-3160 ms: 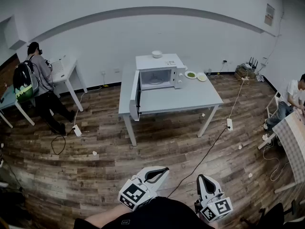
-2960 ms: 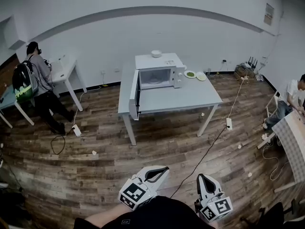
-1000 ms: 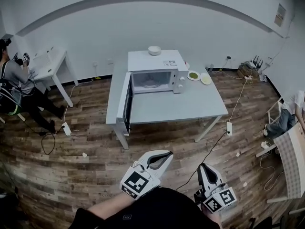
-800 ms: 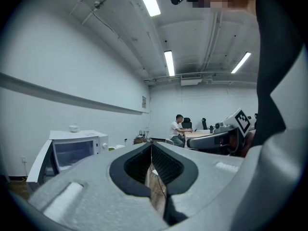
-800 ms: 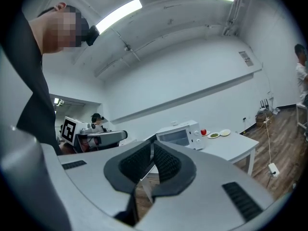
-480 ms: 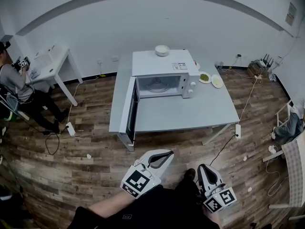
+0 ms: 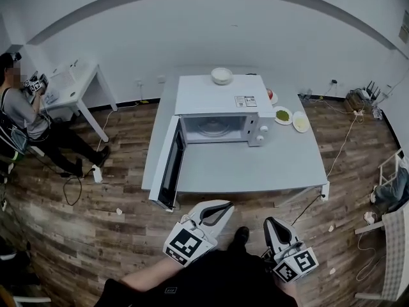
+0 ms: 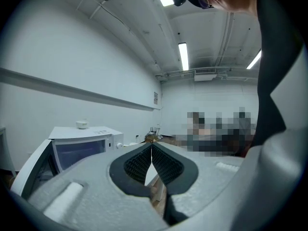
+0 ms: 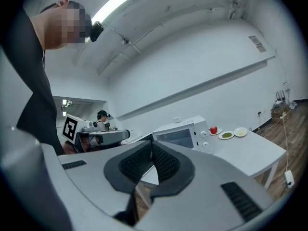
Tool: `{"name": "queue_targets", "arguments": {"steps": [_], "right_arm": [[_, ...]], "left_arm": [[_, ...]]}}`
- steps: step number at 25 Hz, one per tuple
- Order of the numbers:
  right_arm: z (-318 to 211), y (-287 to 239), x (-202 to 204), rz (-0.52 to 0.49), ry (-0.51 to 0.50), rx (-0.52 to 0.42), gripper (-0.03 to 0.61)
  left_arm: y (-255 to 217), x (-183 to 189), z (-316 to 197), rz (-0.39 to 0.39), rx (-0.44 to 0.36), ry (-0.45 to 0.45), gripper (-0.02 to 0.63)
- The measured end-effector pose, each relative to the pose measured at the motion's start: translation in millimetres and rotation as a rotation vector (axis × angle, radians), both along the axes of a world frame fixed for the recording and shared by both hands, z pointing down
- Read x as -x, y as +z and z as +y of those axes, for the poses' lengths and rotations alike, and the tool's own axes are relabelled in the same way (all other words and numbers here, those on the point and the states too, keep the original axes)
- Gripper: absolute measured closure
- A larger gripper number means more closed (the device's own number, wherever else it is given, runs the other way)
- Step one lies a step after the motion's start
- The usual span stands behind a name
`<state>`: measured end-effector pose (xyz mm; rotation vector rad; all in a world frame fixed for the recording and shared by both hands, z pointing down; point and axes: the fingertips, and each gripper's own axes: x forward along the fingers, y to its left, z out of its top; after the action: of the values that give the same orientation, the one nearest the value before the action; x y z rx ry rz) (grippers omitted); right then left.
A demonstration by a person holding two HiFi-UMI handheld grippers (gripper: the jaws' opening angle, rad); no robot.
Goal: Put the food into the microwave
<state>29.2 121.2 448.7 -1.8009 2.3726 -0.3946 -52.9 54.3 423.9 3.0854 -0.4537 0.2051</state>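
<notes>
A white microwave [image 7: 220,110] stands on a grey table [image 7: 255,168], and its door [image 7: 167,171] hangs wide open to the left. To the right of the microwave lie a plate of green food [image 7: 282,115], a pale plate [image 7: 300,121] and a red apple [image 7: 273,96]. The right gripper view shows the apple [image 9: 213,130] and green plate [image 9: 226,135] too. My left gripper [image 7: 220,204] and right gripper [image 7: 268,221] hang low before the table's near edge. Both are shut and hold nothing, as the left gripper [image 8: 151,146] and right gripper [image 9: 152,143] show in their own views.
A white bowl [image 7: 222,75] sits on top of the microwave. A person [image 7: 19,117] sits at a small white table [image 7: 73,82] at the far left. Cables and a power strip [image 7: 97,173] lie on the wooden floor.
The table and microwave have come much nearer and lower in the head view. Both grippers stay shut and empty, held in front of the body.
</notes>
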Motion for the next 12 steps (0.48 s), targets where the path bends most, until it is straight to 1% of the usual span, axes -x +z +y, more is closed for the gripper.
{"name": "queue_targets", "arguments": {"steps": [2, 8, 12], "right_arm": [[-18.0, -3.2, -18.1, 0.0, -0.019, 0.0, 0.56], [-65.4, -11.8, -77.9, 0.0, -0.066, -0.007, 0.56], [-93.2, -16.7, -118.1, 0.001, -0.104, -0.018, 0.56]], "left_arm": [[-2.3, -16.5, -17.5, 0.005, 0.004, -0.021, 0.604], [-16.2, -69.8, -69.5, 0.005, -0.019, -0.083, 0.604], [-24.3, -98.3, -106.1, 0.007, -0.028, -0.159, 0.604]]}}
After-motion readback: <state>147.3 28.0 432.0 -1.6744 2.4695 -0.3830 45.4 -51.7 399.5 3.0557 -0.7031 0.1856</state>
